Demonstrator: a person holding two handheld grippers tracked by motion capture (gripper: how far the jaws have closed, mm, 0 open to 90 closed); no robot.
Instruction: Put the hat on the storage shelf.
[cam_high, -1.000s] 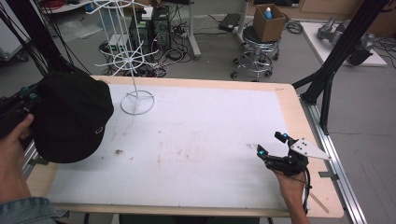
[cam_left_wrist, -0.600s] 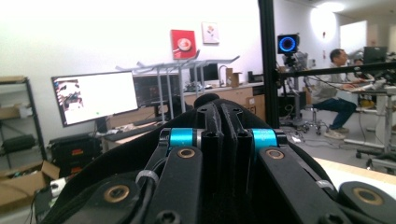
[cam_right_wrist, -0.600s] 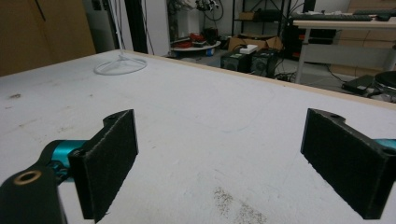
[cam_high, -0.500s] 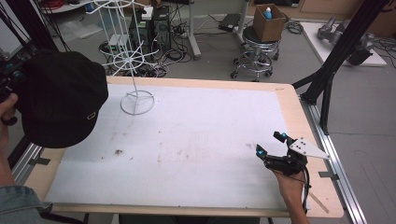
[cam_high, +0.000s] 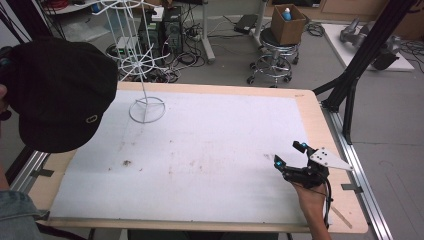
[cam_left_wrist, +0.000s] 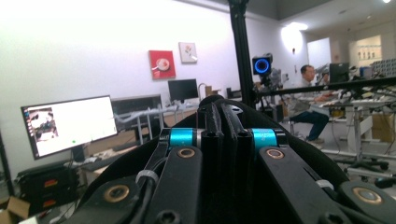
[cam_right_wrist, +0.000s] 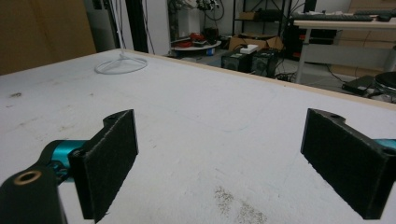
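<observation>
cap (cam_high: 62, 95) has come up and back off the left edge since a second ago, lifted higher. it hangs from the left gripper (cam_left_wrist: 223, 122), jaws pinched shut on the fabric. the white wire stand (cam_high: 142, 62) sits just right of it, far-left on the table (cam_high: 210, 150). right gripper (cam_high: 291, 156) rests near-right, jaws wide apart, holding nothing, well away from both.

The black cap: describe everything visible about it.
The black cap is dark, soft-looking fabric with a small pale oval emblem near its lower edge. It is held up at the table's left end, overhanging the edge, clamped in the left claw, whose jaws are closed on a fold of fabric. Its rounded shape faces the high camera.
</observation>
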